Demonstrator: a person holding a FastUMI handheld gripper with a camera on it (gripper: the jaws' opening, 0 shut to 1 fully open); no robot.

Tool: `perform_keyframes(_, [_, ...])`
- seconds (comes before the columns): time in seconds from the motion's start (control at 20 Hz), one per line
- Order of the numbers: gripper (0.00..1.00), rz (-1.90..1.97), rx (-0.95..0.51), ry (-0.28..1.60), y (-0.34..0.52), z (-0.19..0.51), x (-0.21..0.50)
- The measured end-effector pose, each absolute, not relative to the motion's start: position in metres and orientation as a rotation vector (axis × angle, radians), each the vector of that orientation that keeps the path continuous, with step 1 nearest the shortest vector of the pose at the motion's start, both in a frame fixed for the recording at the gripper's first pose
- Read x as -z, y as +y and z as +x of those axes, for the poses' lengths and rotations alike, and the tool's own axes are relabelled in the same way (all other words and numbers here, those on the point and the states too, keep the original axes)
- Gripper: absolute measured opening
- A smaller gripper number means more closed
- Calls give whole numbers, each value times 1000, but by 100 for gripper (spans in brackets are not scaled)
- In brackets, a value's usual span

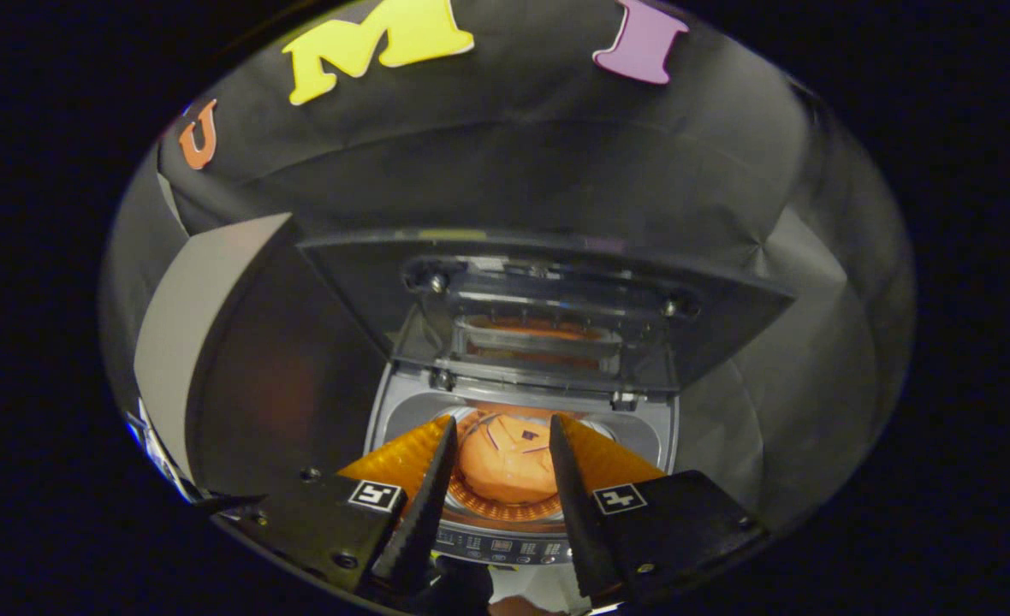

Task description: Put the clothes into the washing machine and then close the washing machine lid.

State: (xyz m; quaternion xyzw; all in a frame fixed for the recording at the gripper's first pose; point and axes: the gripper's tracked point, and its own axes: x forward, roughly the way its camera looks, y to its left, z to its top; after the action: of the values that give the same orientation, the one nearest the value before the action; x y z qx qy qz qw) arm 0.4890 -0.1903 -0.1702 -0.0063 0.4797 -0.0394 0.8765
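Orange fabric, that's what catches the eye: the clothes sit bunched down in the drum of the top-loading washing machine, straight ahead of the gripper and below it, framed in the gap between the two fingers. Those fingers are spread apart and pinching nothing; the garment lies beyond their tips, well apart from them, not in contact. It's a rounded heap with no clear long axis, and it points no particular way.

So the loading half looks done, by my read. Now it's all about the lid. It stands raised behind the opening, hinged along the machine's back edge, its long axis running side to side across the fingers' line, its inner face and clear window turned toward us. The free edge is the upper one, up and beyond the fingertips. That's the relation that matters: the fingers point down at the drum, and the lid's top edge lies higher and farther back, so the hand would have to rise and reach over before drawing it forward and down. The control panel runs along the near edge, just under the fingers.
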Motion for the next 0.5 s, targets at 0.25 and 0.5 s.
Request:
perform_keyframes(0.25, [68, 10, 45, 864, -177, 507, 107])
perform_keyframes(0.5, [77, 29, 13, 675, -165, 549, 50])
